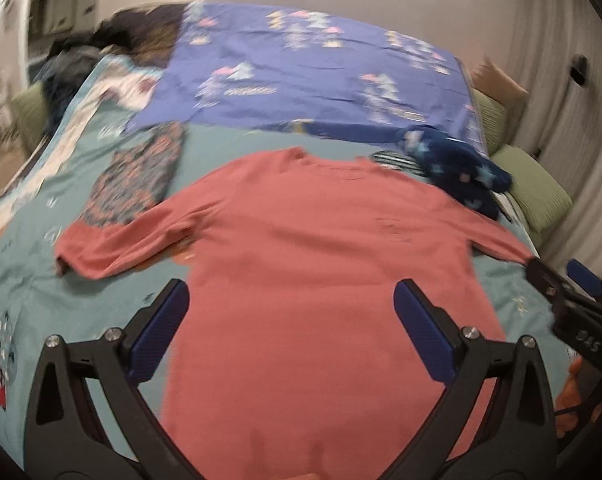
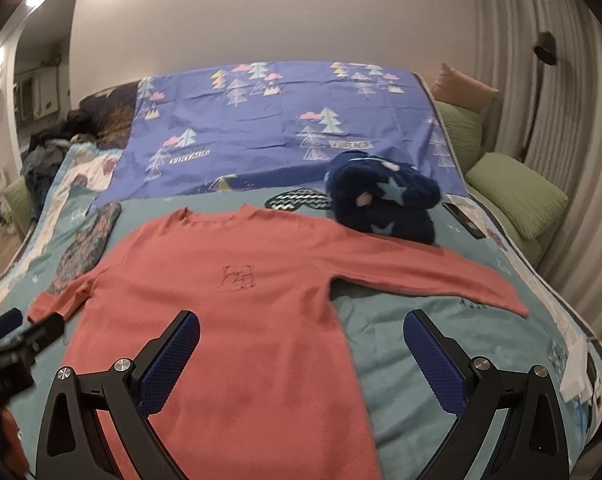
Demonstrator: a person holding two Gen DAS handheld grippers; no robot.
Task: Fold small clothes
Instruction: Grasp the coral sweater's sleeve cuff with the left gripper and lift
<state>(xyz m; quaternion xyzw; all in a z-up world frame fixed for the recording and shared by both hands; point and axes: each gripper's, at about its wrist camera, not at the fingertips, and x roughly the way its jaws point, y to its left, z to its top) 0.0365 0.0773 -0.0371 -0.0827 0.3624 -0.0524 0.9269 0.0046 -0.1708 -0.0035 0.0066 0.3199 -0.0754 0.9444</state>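
With both my left gripper (image 1: 291, 328) and right gripper (image 2: 301, 354) spread wide and empty over the shirt (image 2: 221, 288) lying flat on the bed (image 2: 401, 320), I'd pinch the sleeve (image 2: 441, 276) at 2 o'clock and fold it inward, keeping it smooth.

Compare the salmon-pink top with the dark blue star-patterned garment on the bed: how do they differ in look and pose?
The salmon-pink top lies spread flat with both sleeves out; the dark blue star-patterned garment sits bundled in a heap. The top is a plain, thin-looking knit with a small bear outline on the chest; the blue garment looks fluffy and carries pale stars. Both rest on the teal bedcover, and neither gripper holds either.
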